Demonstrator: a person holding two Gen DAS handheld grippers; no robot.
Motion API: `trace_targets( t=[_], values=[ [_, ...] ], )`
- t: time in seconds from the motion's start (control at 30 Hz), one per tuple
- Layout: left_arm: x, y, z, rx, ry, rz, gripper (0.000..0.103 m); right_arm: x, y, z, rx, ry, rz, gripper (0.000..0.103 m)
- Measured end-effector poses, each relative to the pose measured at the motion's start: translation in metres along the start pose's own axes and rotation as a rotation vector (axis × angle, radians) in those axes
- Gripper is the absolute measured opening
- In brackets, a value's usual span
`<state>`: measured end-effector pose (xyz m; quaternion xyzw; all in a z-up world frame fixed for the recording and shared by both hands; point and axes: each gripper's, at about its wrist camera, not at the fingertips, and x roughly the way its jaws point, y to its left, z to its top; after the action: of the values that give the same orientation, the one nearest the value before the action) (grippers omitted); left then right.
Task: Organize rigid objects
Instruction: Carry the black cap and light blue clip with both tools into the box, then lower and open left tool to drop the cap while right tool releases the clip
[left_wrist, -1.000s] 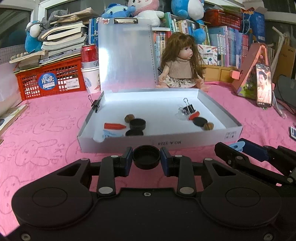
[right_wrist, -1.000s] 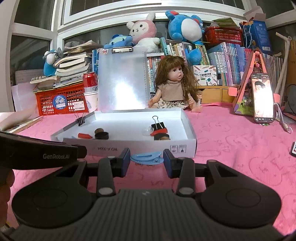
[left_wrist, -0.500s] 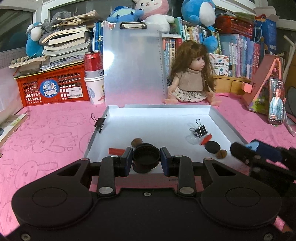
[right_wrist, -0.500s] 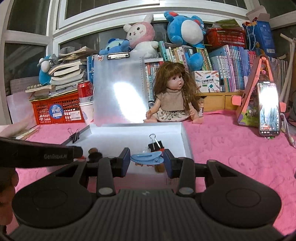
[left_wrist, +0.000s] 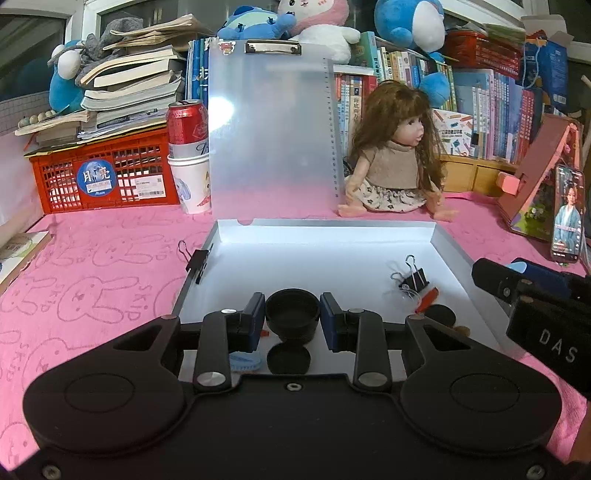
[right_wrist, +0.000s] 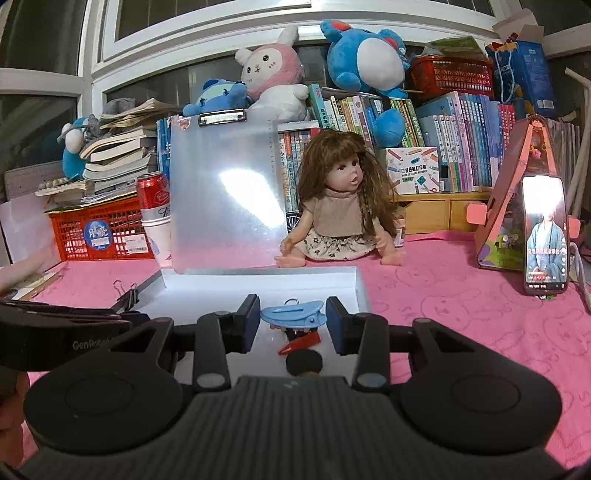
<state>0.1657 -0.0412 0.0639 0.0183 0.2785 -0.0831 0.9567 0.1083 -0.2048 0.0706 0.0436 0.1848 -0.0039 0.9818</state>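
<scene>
My left gripper (left_wrist: 292, 318) is shut on a black round cap (left_wrist: 292, 314) and hangs over the near part of the open white box (left_wrist: 325, 254). Below it lie another black cap (left_wrist: 288, 360) and a light blue clip (left_wrist: 243, 363). My right gripper (right_wrist: 293, 322) is shut on a light blue plastic clip (right_wrist: 293, 314) above the box's (right_wrist: 258, 284) near right part. Inside the box lie a black binder clip (left_wrist: 413, 278), a red piece (left_wrist: 428, 299) and a black disc (left_wrist: 439, 315). The right gripper's body (left_wrist: 535, 295) shows at the right edge of the left wrist view.
A binder clip (left_wrist: 197, 258) is clamped on the box's left wall. The frosted lid (left_wrist: 271, 129) stands upright behind. A doll (left_wrist: 391, 162), red crate (left_wrist: 99, 173), can on a paper cup (left_wrist: 186, 158), books, and a phone on a stand (left_wrist: 567, 214) ring the pink cloth.
Both grippers have moved forward from in front of the box to above its inside, each still carrying its object. The box has grown larger in both views.
</scene>
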Motion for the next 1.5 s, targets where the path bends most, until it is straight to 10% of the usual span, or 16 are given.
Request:
trace_targets(
  t=[1.5],
  values=[
    [0.124, 0.008, 0.051, -0.025, 0.168, 0.048, 0.031, 0.148, -0.018, 0.049, 0.053, 0.341, 0.073, 0.045]
  ],
)
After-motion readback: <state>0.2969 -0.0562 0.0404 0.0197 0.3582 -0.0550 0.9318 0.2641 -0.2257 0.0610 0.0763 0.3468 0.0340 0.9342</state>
